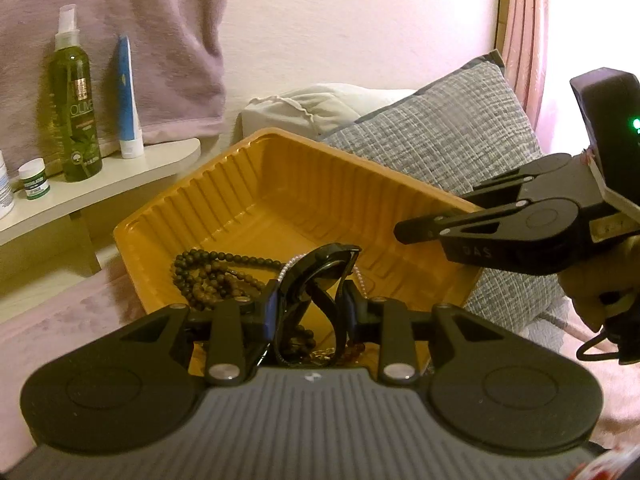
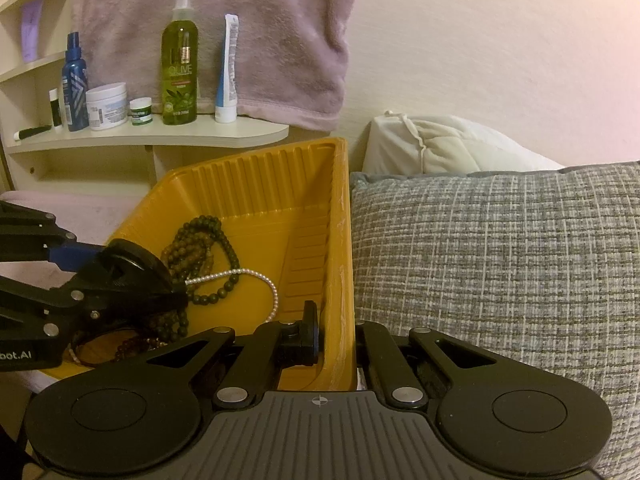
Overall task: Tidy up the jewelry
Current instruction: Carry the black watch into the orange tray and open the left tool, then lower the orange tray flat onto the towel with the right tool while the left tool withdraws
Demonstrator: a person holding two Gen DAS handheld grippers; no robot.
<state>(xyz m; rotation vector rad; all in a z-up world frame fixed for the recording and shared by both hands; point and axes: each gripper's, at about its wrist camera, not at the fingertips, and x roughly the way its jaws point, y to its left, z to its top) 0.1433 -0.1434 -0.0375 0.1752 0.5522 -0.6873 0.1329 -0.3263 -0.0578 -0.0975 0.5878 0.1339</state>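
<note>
A yellow plastic tray (image 1: 256,184) holds dark bead strings (image 1: 216,276) and a pearl necklace (image 2: 240,274). My left gripper (image 1: 310,308) is shut on black sunglasses (image 1: 320,280) and holds them over the tray's near end; it also shows in the right wrist view (image 2: 120,280). My right gripper (image 2: 338,340) is shut on the tray's side wall (image 2: 340,280), one finger inside, one outside; it also shows in the left wrist view (image 1: 412,228) at the tray's right rim.
A grey woven cushion (image 2: 500,260) lies right beside the tray, with a white pillow (image 2: 432,144) behind it. A shelf (image 2: 160,136) at the left carries a green spray bottle (image 2: 180,64), a tube, jars and bottles. A mauve towel (image 2: 240,20) hangs above.
</note>
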